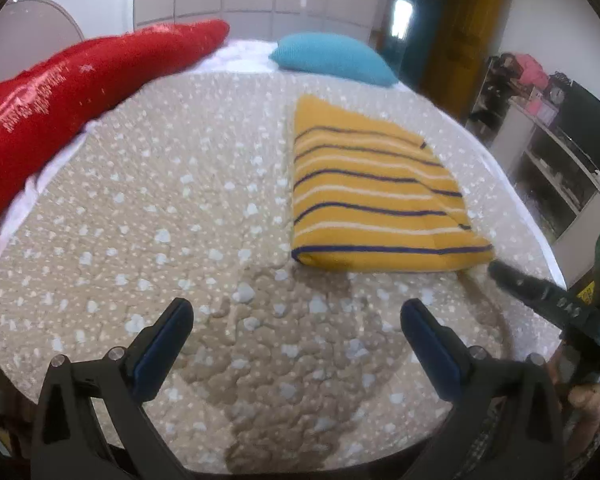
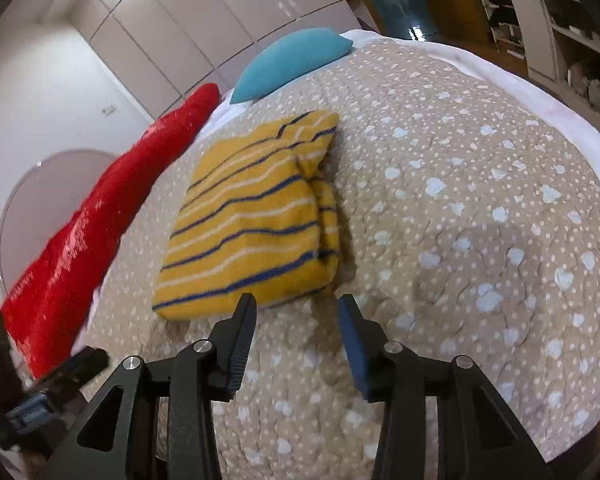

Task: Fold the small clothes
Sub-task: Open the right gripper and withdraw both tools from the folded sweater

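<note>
One folded striped garment (image 1: 374, 196), one red pillow (image 1: 80, 100), one blue cushion (image 1: 334, 58) and one dotted bedspread (image 1: 160, 220) are lying here, while two grippers, left gripper (image 1: 296, 314) and right gripper (image 2: 298, 306), are hovering.

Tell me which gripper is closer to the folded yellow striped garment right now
Right. The right gripper hovers open just short of the yellow striped garment, at its near edge. The left gripper, also open, sits further back over the bedspread, off to the garment's left.
</note>
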The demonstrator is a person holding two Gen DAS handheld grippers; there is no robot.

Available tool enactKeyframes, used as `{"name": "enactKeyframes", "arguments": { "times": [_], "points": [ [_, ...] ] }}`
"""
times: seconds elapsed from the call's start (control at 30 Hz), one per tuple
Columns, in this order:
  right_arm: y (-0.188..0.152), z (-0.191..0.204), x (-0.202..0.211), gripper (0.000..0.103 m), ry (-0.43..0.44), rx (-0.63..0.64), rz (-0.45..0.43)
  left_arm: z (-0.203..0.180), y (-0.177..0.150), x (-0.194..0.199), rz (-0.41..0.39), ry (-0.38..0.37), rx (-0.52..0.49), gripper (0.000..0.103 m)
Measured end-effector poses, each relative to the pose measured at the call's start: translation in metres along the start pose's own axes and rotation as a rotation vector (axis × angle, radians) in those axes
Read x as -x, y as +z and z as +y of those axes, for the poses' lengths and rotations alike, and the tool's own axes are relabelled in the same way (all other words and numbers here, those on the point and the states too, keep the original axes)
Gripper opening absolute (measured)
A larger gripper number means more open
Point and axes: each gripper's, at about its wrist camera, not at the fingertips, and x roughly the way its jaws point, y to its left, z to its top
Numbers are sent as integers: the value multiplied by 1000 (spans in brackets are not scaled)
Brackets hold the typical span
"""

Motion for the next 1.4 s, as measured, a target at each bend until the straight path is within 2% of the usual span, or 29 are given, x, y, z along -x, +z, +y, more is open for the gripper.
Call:
{"name": "enactKeyframes", "arguments": {
  "times": [0.13, 0.23, 0.27, 0.43, 0.5, 0.67, 0.9, 1.4],
  "points": [
    [-7, 8, 4, 52, -26, 27, -1, -3, -3, 22, -79, 28, -18, 103],
    [-8, 16, 7, 52, -42, 44, -6, -7, -8, 44, -202, 84, -25, 103],
    [-8, 17, 7, 52, -45, 48, -8, -7, -10, 56, -274, 104, -20, 103],
    [-9, 32, 14, 53, -65, 94, -31, -4, -17, 98, -529, 158, 6, 103],
    [-10, 36, 17, 54, -77, 113, -41, -3, -16, 106, -552, 151, 15, 103],
    [-13, 45, 24, 57, -104, 150, -67, -18, -10, 92, -393, 187, -95, 103],
    [-16, 48, 30, 63, -155, 176, -89, -26, -20, 58, -216, 143, -108, 103],
    [-26, 32, 14, 68, -215, 162, -55, -24, -35, 13, -42, 139, -105, 103]
  ]
}}
